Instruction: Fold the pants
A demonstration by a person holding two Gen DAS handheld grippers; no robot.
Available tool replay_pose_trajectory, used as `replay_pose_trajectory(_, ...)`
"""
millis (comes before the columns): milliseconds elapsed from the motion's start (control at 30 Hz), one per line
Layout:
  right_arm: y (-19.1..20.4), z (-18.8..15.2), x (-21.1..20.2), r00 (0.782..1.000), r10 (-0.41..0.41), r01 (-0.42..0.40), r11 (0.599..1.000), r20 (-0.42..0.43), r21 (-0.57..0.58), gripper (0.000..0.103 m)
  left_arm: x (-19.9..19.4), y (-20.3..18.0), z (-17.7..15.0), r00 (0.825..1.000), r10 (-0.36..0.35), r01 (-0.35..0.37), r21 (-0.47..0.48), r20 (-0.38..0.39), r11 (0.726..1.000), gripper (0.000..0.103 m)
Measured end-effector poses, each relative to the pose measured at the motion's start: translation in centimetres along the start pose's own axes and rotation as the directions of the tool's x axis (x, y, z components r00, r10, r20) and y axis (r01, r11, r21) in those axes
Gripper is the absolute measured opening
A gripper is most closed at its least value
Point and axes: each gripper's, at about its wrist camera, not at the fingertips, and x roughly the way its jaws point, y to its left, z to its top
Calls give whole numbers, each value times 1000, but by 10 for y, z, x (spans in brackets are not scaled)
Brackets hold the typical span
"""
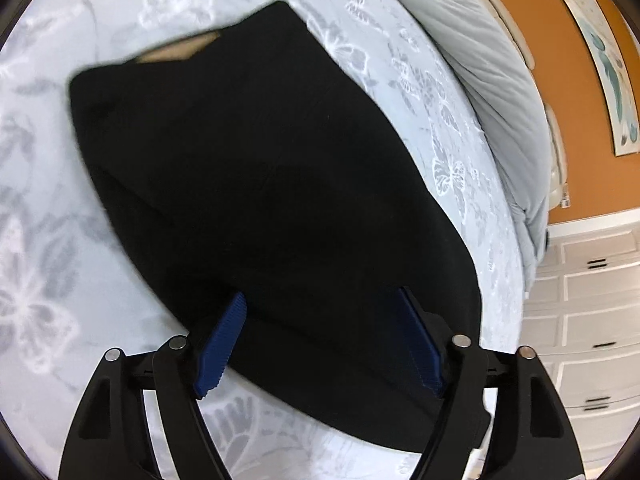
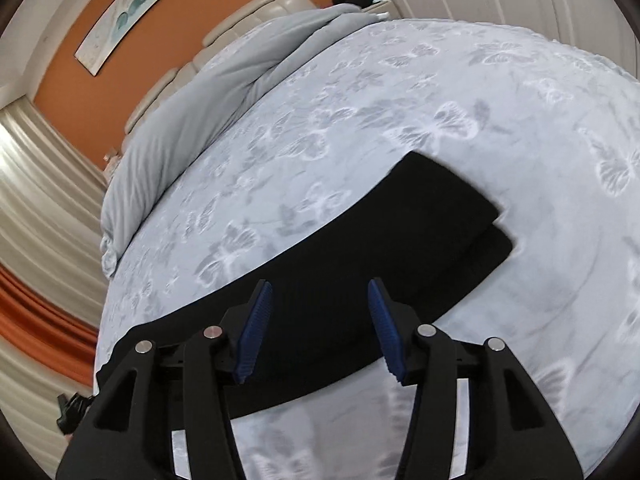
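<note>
Black pants (image 1: 260, 184) lie flat on the bed's butterfly-patterned cover (image 1: 48, 240). In the left wrist view the waist end with a tan inner label is at the far upper left. My left gripper (image 1: 322, 300) is open above the near part of the pants, its blue pads apart and holding nothing. In the right wrist view the pants (image 2: 400, 240) show as a long black strip, the two leg ends lying one on the other at the right. My right gripper (image 2: 320, 286) is open just above the strip and empty.
A grey duvet (image 1: 492, 92) is bunched along the headboard side, also in the right wrist view (image 2: 224, 92). An orange wall with a picture (image 1: 600, 60) and white drawers (image 1: 592, 320) stand past the bed's edge. Curtains (image 2: 36, 200) hang at the left.
</note>
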Motion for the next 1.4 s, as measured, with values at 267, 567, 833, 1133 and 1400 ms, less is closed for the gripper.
replay_pose_trajectory(267, 69, -25, 20, 1000, -2, 3, 987, 5, -162, 51, -20, -4, 9, 995, -63, 63, 2, 72, 998, 1)
replay_pose_trajectory(567, 101, -42, 15, 993, -93, 116, 922, 79, -370, 60, -58, 9, -4, 996, 82, -83, 79, 15, 993, 2)
replay_pose_trajectory(833, 83, -39, 18, 992, -123, 125, 940, 27, -319, 61, -74, -22, -20, 944, 258, -286, 120, 207, 951, 48)
replay_pose_trajectory(1133, 81, -83, 69, 898, 235, -286, 954, -372, -88, 59, -45, -88, -76, 978, 138, -187, 365, 157, 912, 60)
replay_pose_trajectory(1400, 107, -98, 121, 887, 233, -291, 952, -400, -91, 3, 12, -140, -125, 985, 165, -165, 500, 43, 850, 67)
